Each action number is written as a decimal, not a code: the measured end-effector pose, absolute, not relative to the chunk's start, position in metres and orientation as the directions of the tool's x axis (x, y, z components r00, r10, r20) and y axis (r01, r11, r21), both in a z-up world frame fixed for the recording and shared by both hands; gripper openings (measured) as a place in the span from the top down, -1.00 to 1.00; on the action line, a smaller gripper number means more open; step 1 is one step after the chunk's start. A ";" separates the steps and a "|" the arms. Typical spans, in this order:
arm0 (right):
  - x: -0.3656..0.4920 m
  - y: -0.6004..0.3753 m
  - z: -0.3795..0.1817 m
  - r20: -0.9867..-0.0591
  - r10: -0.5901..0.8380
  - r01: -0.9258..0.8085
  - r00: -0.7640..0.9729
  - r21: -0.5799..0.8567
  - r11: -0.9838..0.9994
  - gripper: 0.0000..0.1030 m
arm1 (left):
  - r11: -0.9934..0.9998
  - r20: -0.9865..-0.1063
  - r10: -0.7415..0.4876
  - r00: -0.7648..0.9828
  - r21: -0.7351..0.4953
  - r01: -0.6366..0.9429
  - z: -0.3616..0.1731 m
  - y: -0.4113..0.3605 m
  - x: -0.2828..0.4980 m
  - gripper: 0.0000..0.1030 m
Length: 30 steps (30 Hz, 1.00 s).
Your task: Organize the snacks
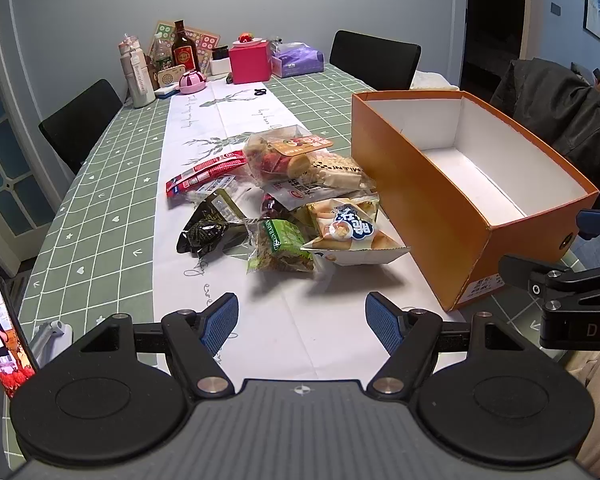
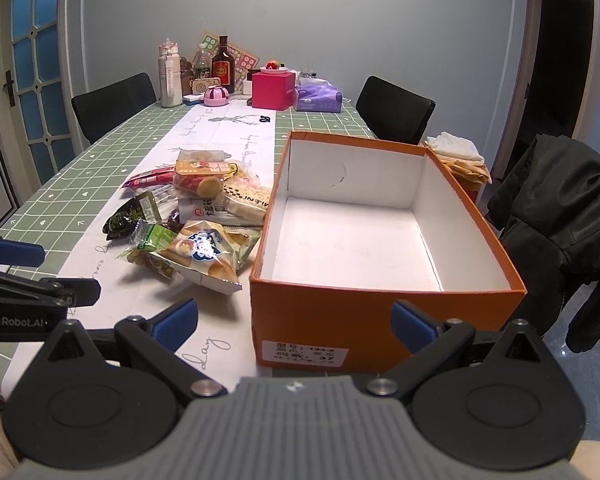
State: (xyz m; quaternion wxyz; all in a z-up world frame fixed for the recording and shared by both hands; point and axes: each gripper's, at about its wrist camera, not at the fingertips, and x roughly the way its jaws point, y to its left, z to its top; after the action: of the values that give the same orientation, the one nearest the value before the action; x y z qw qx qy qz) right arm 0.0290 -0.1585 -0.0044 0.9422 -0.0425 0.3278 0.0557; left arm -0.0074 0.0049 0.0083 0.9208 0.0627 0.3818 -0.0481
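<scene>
On the far left of my left wrist view I see a phone propped upright at the table's near edge, its screen lit. The table wears a green checked cloth with a white runner down the middle. My left gripper hangs over the runner with its blue pads spread wide and nothing between them. Just beyond it lies the pile of snacks: a red packet at the left, a dark packet nearer me, a green packet beside that, and a pale biscuit bag whose corner rests against the orange box. The box stands right of the pile, lid off, its white inside bare. My right gripper hovers at the box's near end, fingers released and parted on either side of the labelled short wall, not pressing it as far as I can tell. At the far end of the table stand bottles and a pink box. Furthest right, a dark jacket drapes over a chair.
</scene>
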 end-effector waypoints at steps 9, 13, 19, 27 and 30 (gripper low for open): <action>0.027 -0.155 -0.002 -0.617 0.092 -0.150 0.781 -0.043 0.988 -0.94 | 0.988 -0.709 -0.045 0.703 0.073 0.138 0.009 0.006 -0.007 -0.66; 0.025 -0.155 0.001 -0.600 0.123 -0.174 0.790 -0.026 0.984 -0.94 | 0.987 -0.703 -0.069 0.708 0.057 0.153 0.011 0.010 -0.009 -0.66; 0.028 -0.148 0.012 -0.538 0.205 -0.281 0.818 -0.062 0.958 -0.88 | 0.978 -0.686 -0.148 0.713 0.005 0.207 0.017 0.026 -0.004 -0.66; 0.073 -0.119 0.016 -0.629 0.322 -0.470 0.707 -0.078 0.879 -0.30 | 0.967 -0.714 -0.156 0.683 0.030 0.252 0.012 0.044 0.025 -0.65; 0.097 -0.105 0.011 -0.686 0.342 -0.530 0.642 -0.075 0.845 -0.25 | 0.972 -0.733 -0.140 0.666 0.026 0.233 0.008 0.052 0.041 -0.65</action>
State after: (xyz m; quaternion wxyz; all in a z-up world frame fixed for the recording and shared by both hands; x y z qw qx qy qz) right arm 0.0973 -0.1047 0.0112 0.8960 -0.1356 0.3460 0.2431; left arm 0.0415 0.0519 0.0076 0.9108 0.0585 0.3955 -0.1024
